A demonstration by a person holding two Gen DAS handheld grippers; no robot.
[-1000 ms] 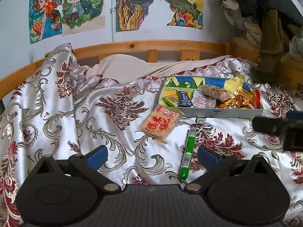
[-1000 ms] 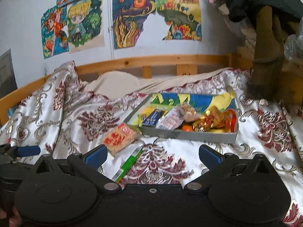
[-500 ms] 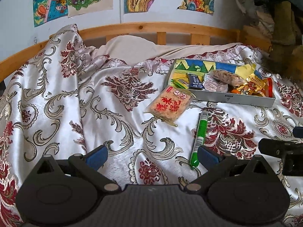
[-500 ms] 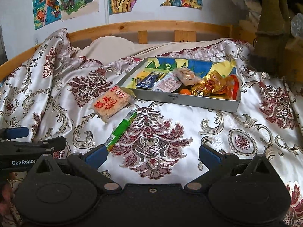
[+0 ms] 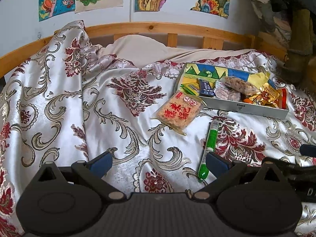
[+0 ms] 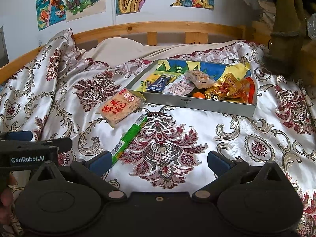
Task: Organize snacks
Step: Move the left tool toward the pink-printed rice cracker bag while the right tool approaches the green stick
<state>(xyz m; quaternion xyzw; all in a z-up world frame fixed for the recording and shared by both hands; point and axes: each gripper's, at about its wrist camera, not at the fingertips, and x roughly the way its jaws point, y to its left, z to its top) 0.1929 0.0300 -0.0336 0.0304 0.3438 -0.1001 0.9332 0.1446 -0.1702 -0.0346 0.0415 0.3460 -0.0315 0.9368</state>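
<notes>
A grey tray [image 5: 246,109] [image 6: 207,106] holding several wrapped snacks lies on the patterned bedspread. A flat rice-cracker packet [image 5: 177,111] [image 6: 119,108] with red characters lies just left of the tray's near corner. A long green stick packet [image 5: 209,148] [image 6: 129,137] lies in front of it. My left gripper [image 5: 158,163] is open and empty, low over the bedspread, with the green packet's near end by its right finger. My right gripper [image 6: 158,163] is open and empty, with the green packet's near end by its left finger.
A wooden bed rail [image 5: 158,27] runs along the back under wall drawings. A beige pillow [image 5: 142,47] lies behind the bedspread. Piled clothes and brown items [image 6: 286,29] stand at the far right. The other gripper shows at each view's edge [image 6: 29,150].
Both grippers have dropped lower and moved closer to the bedspread and the snacks. Nothing on the bed has moved. Both stay open.
</notes>
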